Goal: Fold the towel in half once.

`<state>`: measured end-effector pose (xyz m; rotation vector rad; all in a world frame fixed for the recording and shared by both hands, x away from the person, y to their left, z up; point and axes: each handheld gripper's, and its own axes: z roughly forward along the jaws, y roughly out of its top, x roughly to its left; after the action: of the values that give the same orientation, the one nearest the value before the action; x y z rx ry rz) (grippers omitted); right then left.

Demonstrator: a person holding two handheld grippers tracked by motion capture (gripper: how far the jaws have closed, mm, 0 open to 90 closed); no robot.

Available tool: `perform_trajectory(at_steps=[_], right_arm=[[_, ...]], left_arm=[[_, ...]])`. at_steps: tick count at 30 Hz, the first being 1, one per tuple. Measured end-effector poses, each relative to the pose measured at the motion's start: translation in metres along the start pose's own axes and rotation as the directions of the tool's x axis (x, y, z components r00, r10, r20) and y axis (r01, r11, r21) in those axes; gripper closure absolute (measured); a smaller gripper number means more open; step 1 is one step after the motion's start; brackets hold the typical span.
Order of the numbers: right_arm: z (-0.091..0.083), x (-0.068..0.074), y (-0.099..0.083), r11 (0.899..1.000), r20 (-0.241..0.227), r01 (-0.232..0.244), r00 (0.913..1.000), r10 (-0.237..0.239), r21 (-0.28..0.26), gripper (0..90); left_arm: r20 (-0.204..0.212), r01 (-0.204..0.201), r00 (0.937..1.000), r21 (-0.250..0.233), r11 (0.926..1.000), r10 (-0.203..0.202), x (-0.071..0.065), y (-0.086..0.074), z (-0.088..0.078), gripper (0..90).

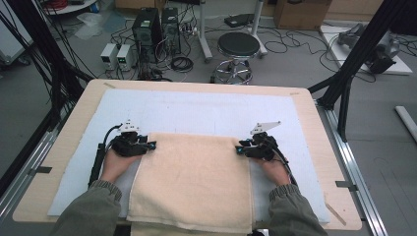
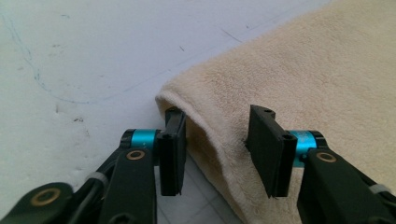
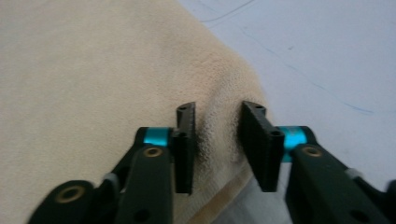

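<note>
I have the counter (image 1: pixel 314 128) in front of me, pale wood under a white mat (image 1: pixel 196 110) that is faintly scuffed and pen-marked; on the mat lies the towel (image 1: pixel 194 182), a cream terry rectangle running from mid-counter to the near edge and hanging a little over it; I judge it soft, light and limp, sure to sag and drag once lifted, with a pile that grips well, so the two far corners are the places to take hold. The left tongs (image 1: pixel 151 145) sit at the far left corner; in the left gripper view they (image 2: pixel 217 149) stand partly open, one jaw under the raised edge, one on top, not yet pinching. The right tongs (image 1: pixel 239 148) sit at the far right corner, (image 3: pixel 217 147) jaws straddling a bunched ridge of cloth; I cannot tell whether they press it.
</note>
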<state>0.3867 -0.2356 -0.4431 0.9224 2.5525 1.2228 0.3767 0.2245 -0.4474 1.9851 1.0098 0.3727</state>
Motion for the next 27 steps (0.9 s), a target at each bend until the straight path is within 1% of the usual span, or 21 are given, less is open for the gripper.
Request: perform_trajectory(at_steps=[1,2,3,5,6,8,9,10,11,12,14,17,18,19,20,21,22,23,24,26,27], right_arm=[[0.001,0.0,0.001,1.0,-0.007,0.008,0.9999,-0.008,0.001,74.4],[0.001,0.0,0.001,1.0,-0.021,0.003,0.9998,-0.003,0.004,77.9],[0.003,0.0,0.003,1.0,-0.031,0.006,0.9995,-0.006,0.005,80.0],[0.005,0.0,0.008,1.0,-0.041,0.028,0.9988,-0.027,0.01,81.4],[0.006,0.0,0.011,0.999,-0.043,0.033,0.9985,-0.032,0.015,81.7],[0.009,0.0,0.02,0.999,-0.035,0.043,0.9985,-0.043,0.022,82.0],[0.01,-0.001,0.025,0.998,-0.022,0.053,0.9984,-0.052,0.02,82.2],[0.011,-0.004,0.029,0.998,-0.01,0.053,0.9986,-0.053,0.022,82.3],[0.012,-0.007,0.034,0.998,0.006,0.054,0.9985,-0.054,0.022,82.5],[0.011,-0.01,0.039,0.999,0.029,0.051,0.9983,-0.051,0.004,82.7],[0.008,-0.018,0.05,0.999,0.045,0.01,0.9989,-0.008,-0.045,82.9],[0.004,-0.027,0.067,0.997,0.098,0.008,0.9952,0.001,-0.082,83.0],[0.004,-0.029,0.073,0.996,0.115,0.01,0.9933,0.0,-0.083,83.0],[0.003,-0.032,0.08,0.997,0.129,0.019,0.9917,-0.009,-0.081,83.0],[0.001,-0.034,0.087,0.996,0.14,0.017,0.9901,-0.005,-0.084,83.0],[0.0,-0.037,0.094,0.995,0.156,0.022,0.9876,-0.008,-0.093,83.0],[-0.002,-0.04,0.1,0.994,0.166,0.016,0.9861,0.002,-0.106,82.8],[-0.002,-0.043,0.104,0.993,0.169,0.007,0.9855,0.013,-0.114,82.2],[-0.002,-0.046,0.106,0.992,0.169,0.001,0.9853,0.021,-0.128,79.5],[0.002,-0.052,0.104,0.991,0.162,-0.038,0.985,0.059,-0.13,61.9],[0.003,-0.054,0.101,0.991,0.156,-0.047,0.9854,0.067,-0.128,58.8]], left_arm=[[-0.003,0.001,1.0,-0.002,1.0,-0.001,0.0,0.0,0.0,65.4],[0.005,-0.005,1.0,-0.002,1.0,0.005,-0.001,0.0,0.001,74.2],[-0.008,-0.02,0.9998,0.002,0.9998,0.02,-0.003,0.001,0.002,80.9],[-0.034,-0.025,0.9991,-0.001,0.9997,0.025,-0.004,0.003,0.003,84.1],[-0.056,-0.01,0.9984,-0.004,0.9999,0.01,-0.003,0.006,0.004,84.6],[-0.093,0.02,0.9954,-0.035,0.9992,-0.023,-0.001,0.012,0.004,84.9],[-0.108,0.029,0.9936,-0.04,0.9988,-0.034,0.002,0.017,0.004,85.0],[-0.121,0.023,0.9923,-0.033,0.9992,-0.027,0.005,0.023,0.004,85.1],[-0.134,0.032,0.9903,-0.057,0.9979,-0.039,0.006,0.028,0.004,85.1],[-0.144,0.033,0.9888,-0.056,0.9979,-0.041,0.009,0.035,0.003,85.1],[-0.166,0.029,0.9852,-0.078,0.9965,-0.042,0.013,0.046,0.002,85.2],[-0.181,0.031,0.9821,-0.107,0.9938,-0.05,0.02,0.063,0.001,85.2],[-0.186,0.032,0.9813,-0.103,0.9942,-0.051,0.023,0.068,0.001,85.2],[-0.194,0.022,0.98,-0.112,0.9935,-0.043,0.025,0.074,0.001,85.2],[-0.205,0.014,0.978,-0.124,0.9922,-0.04,0.026,0.08,0.001,85.2],[-0.208,0.018,0.977,-0.137,0.9904,-0.047,0.028,0.086,0.001,85.1],[-0.211,0.016,0.9764,-0.149,0.9888,-0.047,0.029,0.09,0.001,84.9],[-0.21,0.006,0.977,-0.153,0.9882,-0.038,0.03,0.094,0.002,84.1],[-0.203,0.005,0.9786,-0.151,0.9885,-0.036,0.031,0.095,0.004,82.1],[-0.189,0.006,0.9816,-0.129,0.9916,-0.031,0.035,0.092,0.005,75.4],[-0.171,0.021,0.9844,-0.116,0.9931,-0.041,0.038,0.09,0.005,72.2]])
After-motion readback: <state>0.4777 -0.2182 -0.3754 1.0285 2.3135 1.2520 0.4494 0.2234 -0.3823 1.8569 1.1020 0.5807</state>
